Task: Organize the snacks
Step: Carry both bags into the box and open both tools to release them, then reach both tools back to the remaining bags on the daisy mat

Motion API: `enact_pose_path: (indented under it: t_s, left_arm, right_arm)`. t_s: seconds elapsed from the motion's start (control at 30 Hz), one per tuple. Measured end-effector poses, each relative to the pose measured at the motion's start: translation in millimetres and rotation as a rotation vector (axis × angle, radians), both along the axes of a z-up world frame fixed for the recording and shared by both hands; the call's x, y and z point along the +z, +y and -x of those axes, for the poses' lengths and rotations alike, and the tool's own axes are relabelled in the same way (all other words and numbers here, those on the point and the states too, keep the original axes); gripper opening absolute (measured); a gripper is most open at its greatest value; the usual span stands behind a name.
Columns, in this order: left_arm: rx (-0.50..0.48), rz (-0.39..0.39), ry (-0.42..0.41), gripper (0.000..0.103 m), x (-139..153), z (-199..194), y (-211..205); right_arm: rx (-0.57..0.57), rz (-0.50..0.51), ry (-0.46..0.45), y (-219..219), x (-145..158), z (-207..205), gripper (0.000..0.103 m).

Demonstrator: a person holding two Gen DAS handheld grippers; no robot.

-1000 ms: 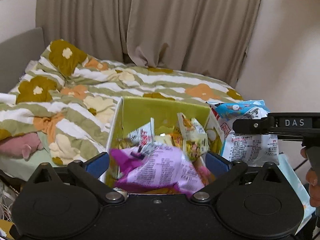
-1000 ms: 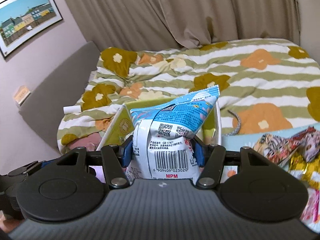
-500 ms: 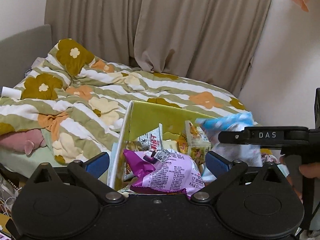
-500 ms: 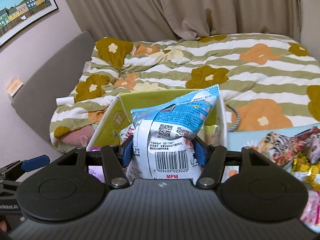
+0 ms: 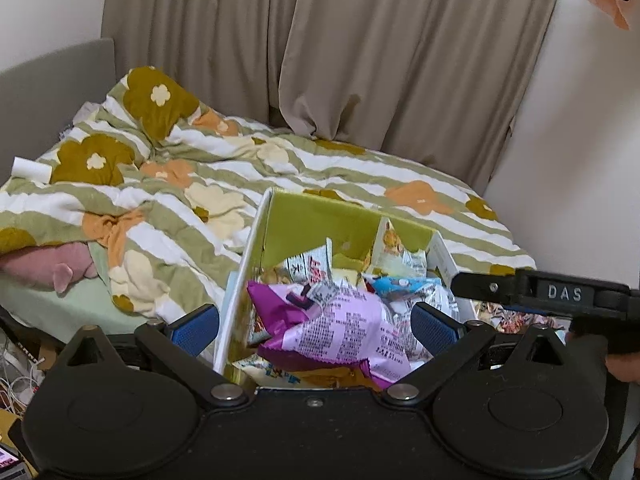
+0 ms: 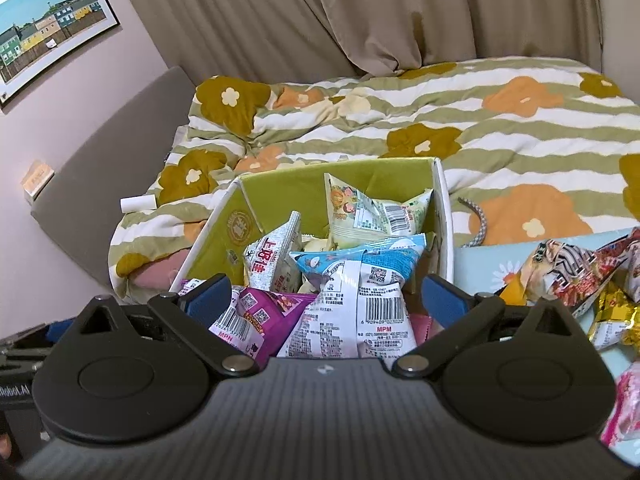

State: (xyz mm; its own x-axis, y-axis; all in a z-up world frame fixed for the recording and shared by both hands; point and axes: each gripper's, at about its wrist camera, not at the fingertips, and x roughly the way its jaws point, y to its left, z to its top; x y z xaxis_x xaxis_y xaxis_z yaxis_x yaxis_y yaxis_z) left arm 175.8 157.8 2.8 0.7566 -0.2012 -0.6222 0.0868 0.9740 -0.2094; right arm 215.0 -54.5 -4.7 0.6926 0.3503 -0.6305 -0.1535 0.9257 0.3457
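Observation:
A green-lined cardboard box (image 6: 280, 192) stands against the bed, filled with several snack bags. My right gripper (image 6: 326, 298) hovers over its near end, its jaws opening wide. The blue-and-white snack bag (image 6: 360, 272) lies between them on the pile, and neither pad touches it. A purple bag (image 6: 260, 308) lies to its left. In the left wrist view my left gripper (image 5: 316, 326) is open above the same box (image 5: 312, 216), over the purple bag (image 5: 336, 328), with the blue-and-white bag (image 5: 404, 286) behind it.
Several loose snack packets (image 6: 560, 272) lie on a light-blue cloth (image 6: 492, 268) right of the box. A floral striped quilt (image 6: 460, 120) covers the bed behind, with curtains (image 6: 360, 20) beyond. A white roll (image 6: 138, 203) rests on the quilt. The right tool's black bar (image 5: 560, 292) crosses the left wrist view's right edge.
The right gripper's jaws have spread wide and let go of the blue-and-white bag, which has dropped onto the pile in the box. The left gripper stays open over the box.

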Motion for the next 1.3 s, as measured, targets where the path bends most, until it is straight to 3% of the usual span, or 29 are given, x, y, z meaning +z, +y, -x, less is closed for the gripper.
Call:
enact_pose_path:
  t_s: [0.3, 0.6, 0.97, 1.3]
  left_arm:
    - [-0.032, -0.035, -0.054, 0.103, 18.2, 9.3, -4.8]
    - [-0.139, -0.037, -0.096, 0.103, 29.4, 19.6, -32.2]
    - [-0.244, -0.020, -0.095, 0.103, 28.0, 27.5, -121.5]
    - [-0.271, 0.011, 0.040, 0.103, -7.0, 14.3, -229.7]
  right_arm:
    - [-0.025, 0.006, -0.008, -6.1, 18.0, 19.5, 0.103]
    - [-0.162, 0.010, -0.047, -39.2, 38.4, 55.7, 0.103]
    - [-0.340, 0.056, -0.086, -144.8, 50.3, 94.8, 0.103]
    - [-0.293, 0.053, -0.027, -248.7, 18.3, 87.9, 0.103]
